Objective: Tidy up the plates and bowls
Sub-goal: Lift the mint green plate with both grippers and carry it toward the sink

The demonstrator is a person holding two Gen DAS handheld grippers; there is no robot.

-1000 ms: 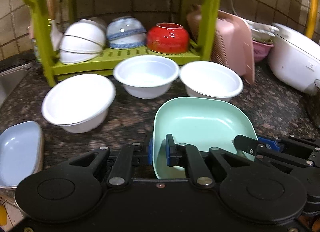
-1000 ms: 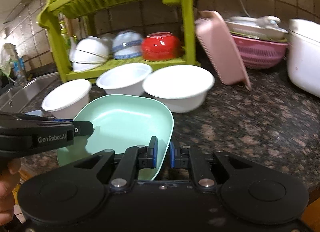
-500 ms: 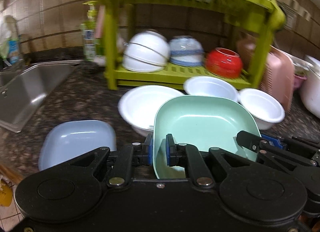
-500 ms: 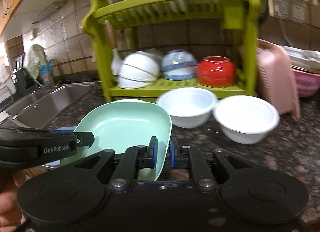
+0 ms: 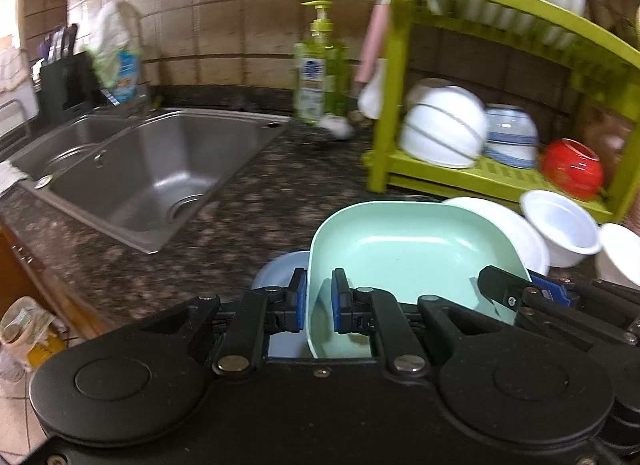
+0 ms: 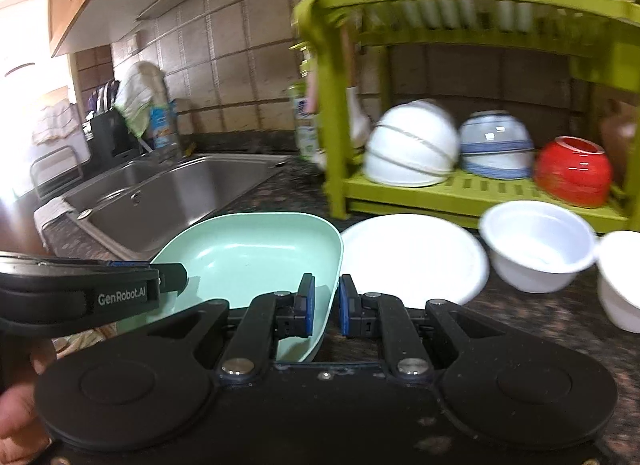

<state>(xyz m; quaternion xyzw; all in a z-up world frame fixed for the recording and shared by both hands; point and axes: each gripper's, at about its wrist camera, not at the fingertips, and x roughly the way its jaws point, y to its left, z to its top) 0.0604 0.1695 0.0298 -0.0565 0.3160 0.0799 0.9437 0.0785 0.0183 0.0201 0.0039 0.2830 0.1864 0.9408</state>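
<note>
Your left gripper [image 5: 319, 301] and right gripper [image 6: 326, 305] each have their fingers pinched on opposite rims of the mint plate [image 5: 404, 249], held above the tabletop [image 5: 240, 221]; it's rigid, glossy, probably slippery, so keep rim grips.

Swinging the mint plate [image 5: 404, 241] leftward from before the green rack [image 5: 500, 181], now hovering over the blue plate [image 5: 280, 269], nearer the sink [image 5: 152, 169] than a second ago.
</note>
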